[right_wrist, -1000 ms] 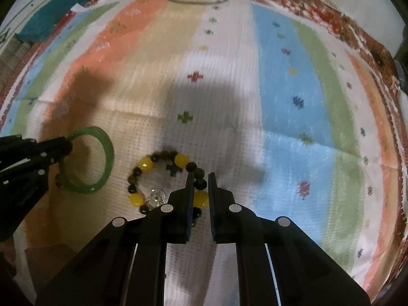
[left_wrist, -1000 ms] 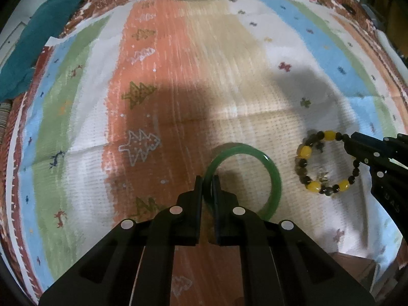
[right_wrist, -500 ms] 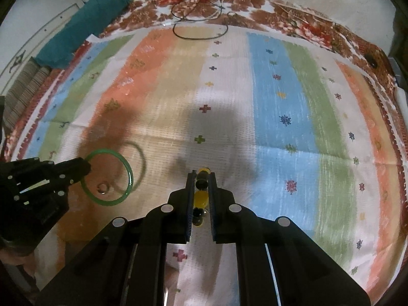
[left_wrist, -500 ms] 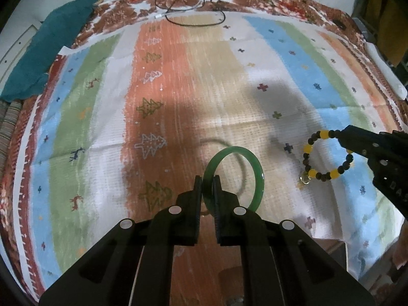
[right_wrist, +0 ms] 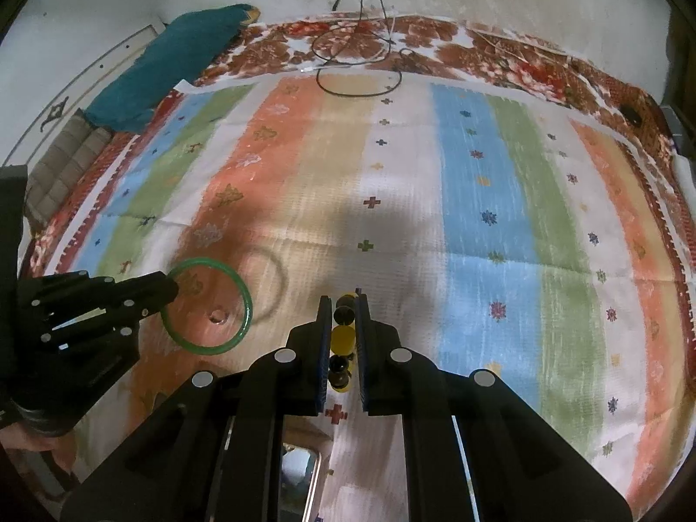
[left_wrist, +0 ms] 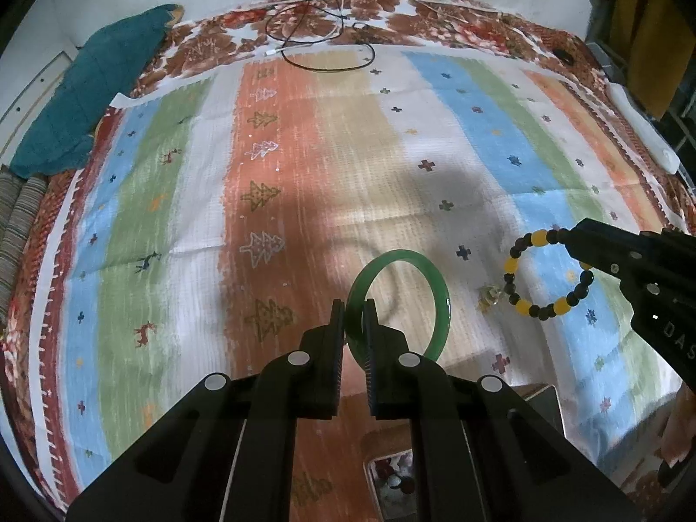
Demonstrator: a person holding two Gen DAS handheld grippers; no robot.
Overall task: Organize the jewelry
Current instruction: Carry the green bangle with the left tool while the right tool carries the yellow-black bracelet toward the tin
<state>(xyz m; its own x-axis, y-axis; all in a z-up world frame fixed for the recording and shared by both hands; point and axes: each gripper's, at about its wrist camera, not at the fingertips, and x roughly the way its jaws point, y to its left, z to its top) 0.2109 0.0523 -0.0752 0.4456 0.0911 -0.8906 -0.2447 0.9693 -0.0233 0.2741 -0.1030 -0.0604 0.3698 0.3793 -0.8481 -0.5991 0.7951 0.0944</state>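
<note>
My left gripper (left_wrist: 354, 311) is shut on the rim of a green jade bangle (left_wrist: 435, 278), which hangs above the striped cloth (left_wrist: 278, 165) and casts a ring shadow. In the right wrist view the same bangle (right_wrist: 235, 287) juts from the left gripper (right_wrist: 167, 291) at the left. My right gripper (right_wrist: 343, 304) is shut on a bracelet of dark and yellow beads (right_wrist: 342, 337), seen edge-on between its pads. From the left wrist view that beaded bracelet (left_wrist: 522, 304) hangs as a full loop from the right gripper (left_wrist: 574, 235), a small charm dangling at its left.
A brown box with a mirrored lid (left_wrist: 539, 396) and jewelry inside sits at the near edge under the grippers, seen too as the box (right_wrist: 300, 470). Black and white cables (left_wrist: 326, 48) lie at the cloth's far edge. A teal cloth (left_wrist: 95, 91) lies at the far left.
Both grippers have risen from the cloth, carrying the green bangle and the beaded bracelet into the air. The cloth looks farther away, and the box has come into view below.
</note>
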